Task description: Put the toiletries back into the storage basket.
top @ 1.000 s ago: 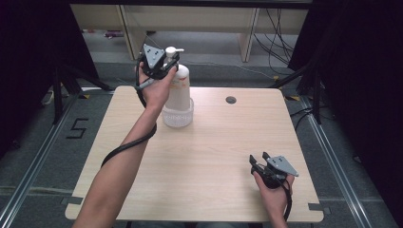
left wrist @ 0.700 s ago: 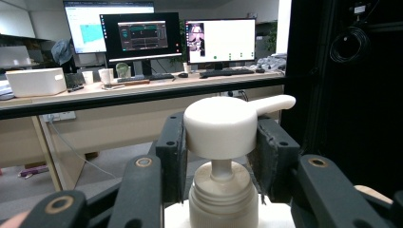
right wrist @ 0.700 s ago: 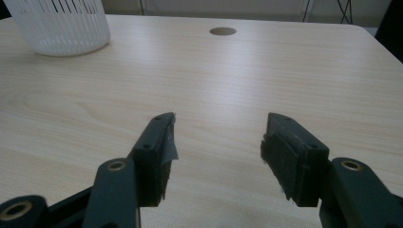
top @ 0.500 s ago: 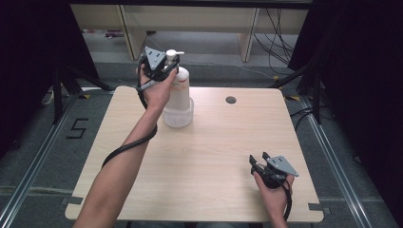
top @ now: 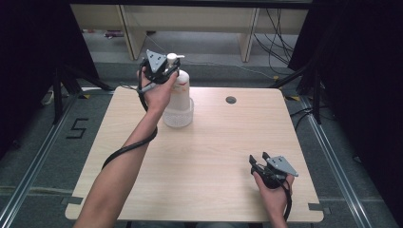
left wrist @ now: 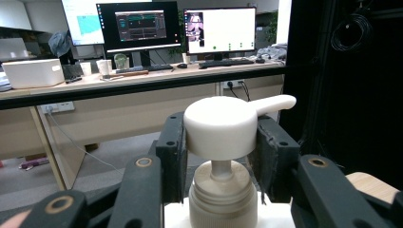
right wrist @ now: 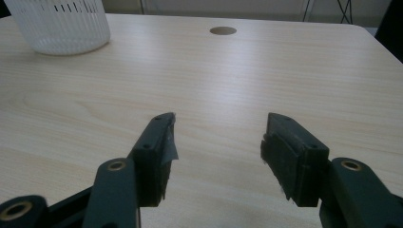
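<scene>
The table (top: 204,156) was the biggest thing there, a pale wooden top with most of its surface bare, open from the middle to the near edge and out to the right side. A small round hole (top: 231,100) sat near its far edge. The pump bottle (top: 178,102) stood upright toward the far left of the table, its ribbed base well in from the edges. The left gripper (top: 167,72) was up at the bottle's top, its jaws closed on either side of the white pump head (left wrist: 221,126); the person's hand covered part of the bottle's body in the high view. The right gripper (top: 259,164) rested low near the table's near right corner, jaws spread wide with nothing between them, well apart from the bottle.
</scene>
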{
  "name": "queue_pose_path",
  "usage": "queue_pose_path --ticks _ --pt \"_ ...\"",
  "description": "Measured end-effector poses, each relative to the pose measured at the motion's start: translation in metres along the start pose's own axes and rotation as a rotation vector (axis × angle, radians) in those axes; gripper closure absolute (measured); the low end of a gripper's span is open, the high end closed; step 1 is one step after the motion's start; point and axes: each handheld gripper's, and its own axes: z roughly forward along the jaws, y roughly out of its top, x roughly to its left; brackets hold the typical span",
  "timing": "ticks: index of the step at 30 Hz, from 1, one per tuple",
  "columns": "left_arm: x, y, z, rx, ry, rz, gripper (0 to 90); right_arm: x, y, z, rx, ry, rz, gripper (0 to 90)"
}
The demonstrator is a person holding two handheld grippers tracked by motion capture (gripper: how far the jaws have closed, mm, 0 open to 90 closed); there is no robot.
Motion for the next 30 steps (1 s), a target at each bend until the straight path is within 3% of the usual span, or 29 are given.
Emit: queue_pose_path --ticks 3,4,11,16,17,22,27,28,29,30 --pt "0.0 -0.002 0.0 0.006 0.0 -0.001 58.9 0.001 0.0 0.0 0.0 0.004 0.009 44.6" --pt "0.0 -0.003 0.0 0.009 0.001 -0.001 58.9 0.002 0.0 -0.002 0.023 -0.007 0.028 44.6" --pt "0.001 -0.009 0.001 0.023 0.003 0.001 58.9 0.0 0.0 0.001 -0.003 0.004 -0.008 44.6" --pt "0.001 -0.013 0.001 0.03 0.002 0.001 58.9 0.002 0.0 0.0 0.0 0.002 0.027 44.6" --pt "0.001 -0.013 0.001 0.034 0.002 0.0 58.9 0.0 0.0 0.0 -0.001 0.005 -0.002 44.6" --pt "0.001 -0.018 0.002 0.044 0.004 0.004 58.9 0.001 0.0 0.001 0.0 0.0 0.008 44.6" --pt "0.001 -0.022 0.002 0.053 0.003 0.001 58.9 -0.002 0.001 0.0 0.014 -0.011 -0.043 44.6" --pt "0.001 -0.023 0.002 0.055 0.003 0.002 58.9 -0.002 0.001 0.0 0.006 -0.007 -0.035 44.6" --pt "0.002 -0.024 0.002 0.058 0.003 0.002 58.9 0.001 0.0 0.001 0.004 -0.003 0.009 44.6" --pt "0.002 -0.025 0.003 0.06 0.003 0.001 58.9 0.001 0.0 0.001 0.003 -0.003 0.007 44.6"
